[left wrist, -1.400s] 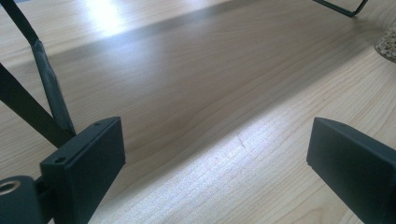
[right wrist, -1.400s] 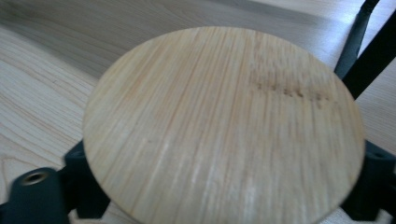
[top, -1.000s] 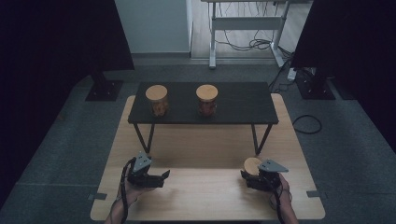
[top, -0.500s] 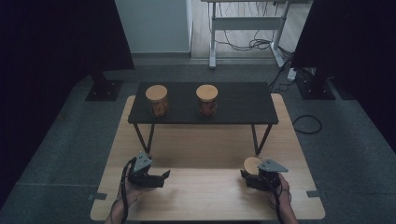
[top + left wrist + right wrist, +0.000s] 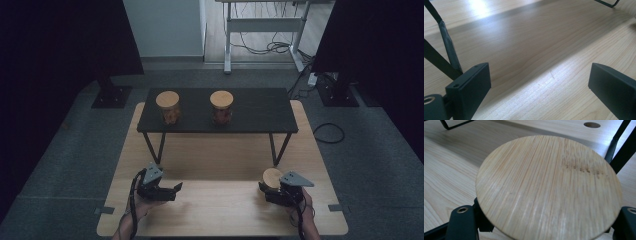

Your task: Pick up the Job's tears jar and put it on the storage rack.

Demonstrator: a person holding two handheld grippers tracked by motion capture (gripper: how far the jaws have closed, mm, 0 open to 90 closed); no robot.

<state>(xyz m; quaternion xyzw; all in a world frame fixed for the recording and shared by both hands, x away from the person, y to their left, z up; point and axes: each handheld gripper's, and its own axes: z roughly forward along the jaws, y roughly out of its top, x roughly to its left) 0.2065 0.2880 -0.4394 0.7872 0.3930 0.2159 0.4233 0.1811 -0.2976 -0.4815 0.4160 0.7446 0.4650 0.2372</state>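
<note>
Near the table's right edge, my right gripper (image 5: 272,189) lies level, clamping a bamboo-lidded jar (image 5: 272,178); left gripper (image 5: 172,190) gapes wide.

Open wooden table (image 5: 220,205) between my grippers, I can pass freely; ahead the black shelf (image 5: 260,112) legs and two jars (image 5: 168,106) block.

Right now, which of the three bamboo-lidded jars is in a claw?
The jar on the lower wooden table, gripped by the right claw. The other two jars stand untouched on the raised black shelf.
</note>
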